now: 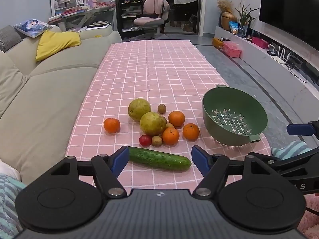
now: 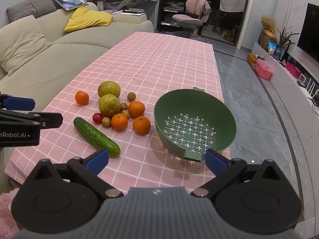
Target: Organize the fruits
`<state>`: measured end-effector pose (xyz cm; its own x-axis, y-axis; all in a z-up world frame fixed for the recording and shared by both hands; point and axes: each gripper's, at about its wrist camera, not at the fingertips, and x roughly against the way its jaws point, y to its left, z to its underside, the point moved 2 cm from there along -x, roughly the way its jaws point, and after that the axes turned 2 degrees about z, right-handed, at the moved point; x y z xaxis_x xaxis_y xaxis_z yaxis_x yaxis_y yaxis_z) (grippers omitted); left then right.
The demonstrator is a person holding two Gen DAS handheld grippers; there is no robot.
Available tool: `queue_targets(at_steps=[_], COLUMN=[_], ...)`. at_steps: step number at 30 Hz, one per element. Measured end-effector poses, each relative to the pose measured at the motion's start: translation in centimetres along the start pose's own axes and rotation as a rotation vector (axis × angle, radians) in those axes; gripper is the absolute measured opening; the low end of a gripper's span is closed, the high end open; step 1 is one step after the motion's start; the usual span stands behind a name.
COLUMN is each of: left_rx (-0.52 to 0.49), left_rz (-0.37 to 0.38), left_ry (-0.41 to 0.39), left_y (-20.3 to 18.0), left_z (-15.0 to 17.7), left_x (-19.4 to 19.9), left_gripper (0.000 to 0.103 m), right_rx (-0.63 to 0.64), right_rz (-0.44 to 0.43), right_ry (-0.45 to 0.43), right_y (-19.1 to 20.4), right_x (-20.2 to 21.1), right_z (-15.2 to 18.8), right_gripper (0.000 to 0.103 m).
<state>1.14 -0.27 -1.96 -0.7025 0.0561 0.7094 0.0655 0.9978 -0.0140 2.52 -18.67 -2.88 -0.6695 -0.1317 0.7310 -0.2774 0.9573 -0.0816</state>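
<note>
- A wall-mounted black television screen (image 1: 289, 10) is shown broadly only in the left wrist view.
- Four oranges, two yellow-green pears and one dark green bumpy cucumber (image 1: 159, 158) are counted just ahead of the spread-open left gripper (image 1: 160, 160).
- The perforated green plastic colander (image 2: 194, 122), tilted, is seen before the right gripper (image 2: 156, 160), likewise released.

A pink checked cloth (image 1: 151, 69) is covering the surface. A big gray sofa (image 1: 49, 91) is sitting beside it, with a yellow pillow (image 1: 56, 42) lying on top. A pink chair (image 1: 152, 16) is standing far back, and a black TV (image 1: 291, 10) is hanging on the wall.
</note>
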Motion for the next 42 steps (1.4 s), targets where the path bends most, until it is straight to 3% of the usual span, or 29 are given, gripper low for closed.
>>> queue_targets(at_steps=[42], left_rx=[-0.005], left_rz=[-0.001], left_ry=[0.007], left_y=[-0.14], left_z=[-0.1], left_x=[-0.32], left_gripper=[0.084], right_rx=[0.008], right_rz=[0.014], right_ry=[0.009], right_y=[-0.17], right_x=[0.41], right_z=[-0.27], right_gripper=[0.099])
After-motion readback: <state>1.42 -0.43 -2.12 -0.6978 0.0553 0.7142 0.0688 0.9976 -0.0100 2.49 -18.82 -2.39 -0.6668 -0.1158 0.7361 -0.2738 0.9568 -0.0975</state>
